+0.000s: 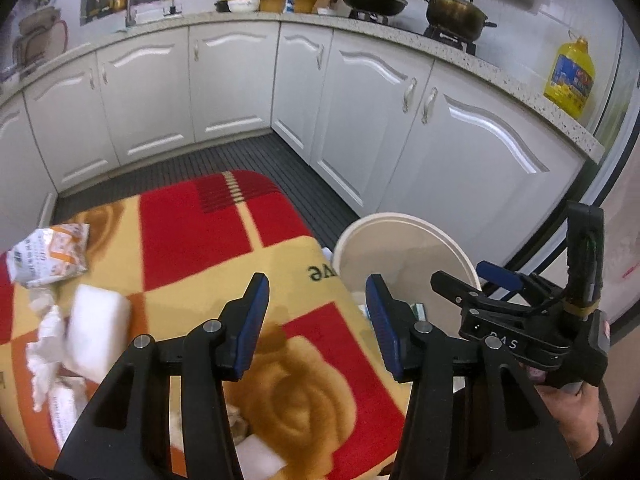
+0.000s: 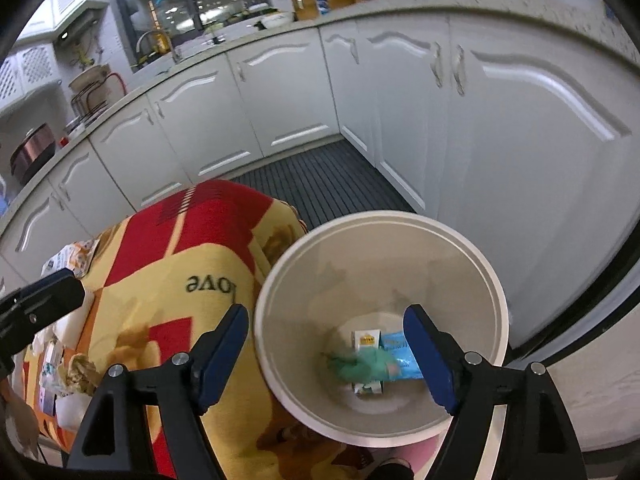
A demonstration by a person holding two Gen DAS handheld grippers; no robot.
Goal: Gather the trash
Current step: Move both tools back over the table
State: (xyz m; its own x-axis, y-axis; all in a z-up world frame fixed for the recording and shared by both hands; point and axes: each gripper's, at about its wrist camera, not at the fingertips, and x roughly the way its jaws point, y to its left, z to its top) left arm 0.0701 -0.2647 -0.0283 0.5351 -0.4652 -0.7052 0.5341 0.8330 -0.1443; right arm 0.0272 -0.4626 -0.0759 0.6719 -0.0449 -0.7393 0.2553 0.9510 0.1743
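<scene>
A white trash bin (image 2: 280, 280) stands beside a table under a red and yellow blanket (image 2: 168, 280). My right gripper (image 2: 326, 354) is open and empty above the bin's mouth. Inside lie a blurred green piece (image 2: 360, 368), a blue wrapper (image 2: 402, 354) and a small white carton (image 2: 366, 340). My left gripper (image 1: 318, 316) is open and empty over the blanket's (image 1: 200, 220) right edge. To its left lie a white foam block (image 1: 96, 328), crumpled white tissue (image 1: 48, 340) and an orange and white snack packet (image 1: 48, 256). The bin (image 1: 400, 240) shows in the left wrist view too, with my right gripper (image 1: 520, 320) over it.
White kitchen cabinets (image 1: 224, 84) wrap around the back and right. The floor between has a dark ribbed mat (image 1: 248, 156). On the counter stand pots (image 1: 456, 12) and a yellow oil bottle (image 1: 570, 76). More crumpled trash (image 2: 80, 372) lies on the blanket's near left.
</scene>
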